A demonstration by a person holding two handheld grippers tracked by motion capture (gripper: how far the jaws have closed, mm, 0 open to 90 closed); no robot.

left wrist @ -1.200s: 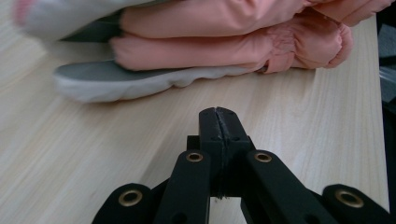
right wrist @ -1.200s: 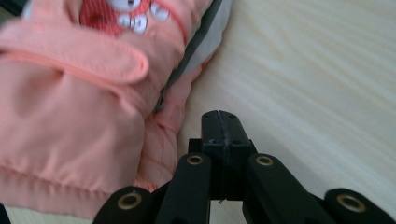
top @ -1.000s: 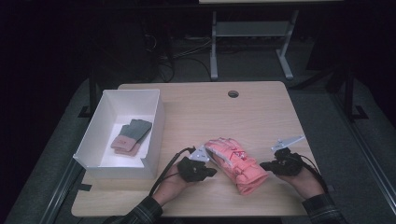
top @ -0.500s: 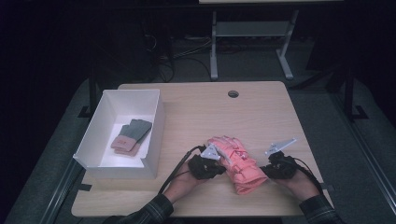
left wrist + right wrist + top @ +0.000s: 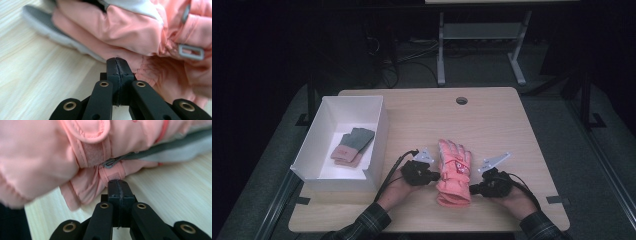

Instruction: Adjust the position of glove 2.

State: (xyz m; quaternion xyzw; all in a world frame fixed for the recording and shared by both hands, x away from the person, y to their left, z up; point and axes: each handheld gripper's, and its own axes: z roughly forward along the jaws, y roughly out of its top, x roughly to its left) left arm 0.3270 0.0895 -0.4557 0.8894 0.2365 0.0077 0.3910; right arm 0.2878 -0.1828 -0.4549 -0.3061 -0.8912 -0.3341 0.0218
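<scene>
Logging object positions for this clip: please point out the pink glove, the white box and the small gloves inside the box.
pink glove (image 5: 454,170), high view, back of the hand.
white box (image 5: 379,135), high view, right wall.
small gloves (image 5: 352,146), high view, middle of the pair.

pink glove (image 5: 140,32) cropped by frame edges, boxed item (image 5: 352,146) too small to identify

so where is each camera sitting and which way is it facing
High view: fixed above the person's side, looking forward and down on the table, white box and pink glove; both forearms, hands and tongs enter from the bottom.
Left gripper view: rides the left tongs, looking along their closed jaws at the glove's edge.
Right gripper view: rides the right tongs, jaws closed, facing the glove's cuff strap.
Shared: both gripper views see the same pink glove on the wood, from opposite sides.
</scene>
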